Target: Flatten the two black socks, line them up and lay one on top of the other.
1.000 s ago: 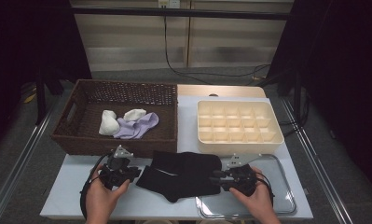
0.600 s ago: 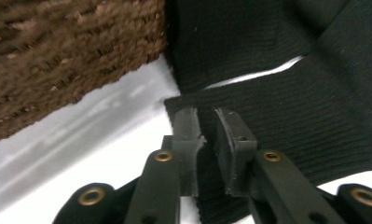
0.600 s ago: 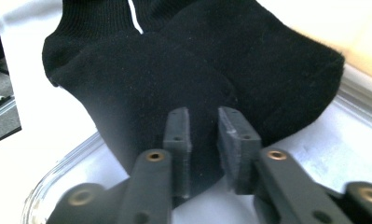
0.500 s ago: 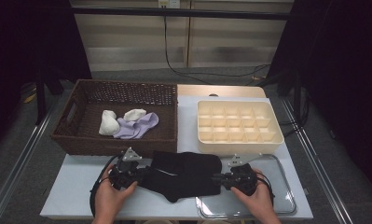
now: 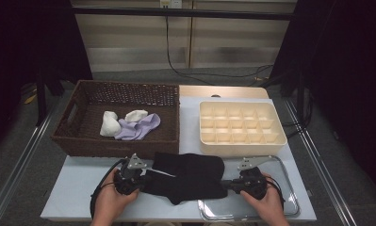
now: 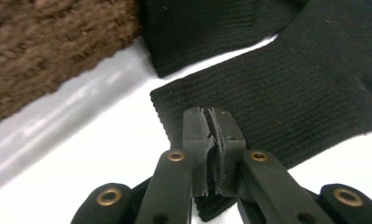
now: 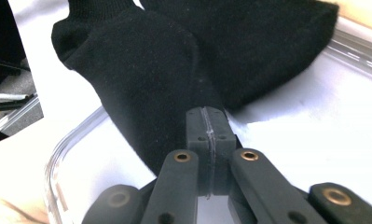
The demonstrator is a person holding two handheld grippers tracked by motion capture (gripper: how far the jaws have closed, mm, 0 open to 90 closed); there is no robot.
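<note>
Two grippers pinch opposite ends of a black sock in the high view: the left gripper at nine o'clock of the sock, the right gripper at three o'clock, both having just been closing on the fabric. The sock lies flat on the pale table, its right end over the rim of a clear tray; a wicker basket with a white sock and a lilac sock sits at eleven o'clock of it, a cream compartment box at one o'clock. In the left gripper view, the jaws are clamped together on the ribbed cuff edge of the black sock, with the basket at ten o'clock. In the right gripper view, the jaws meet on a fold of the black sock, above the tray's rim at eight o'clock.
</note>
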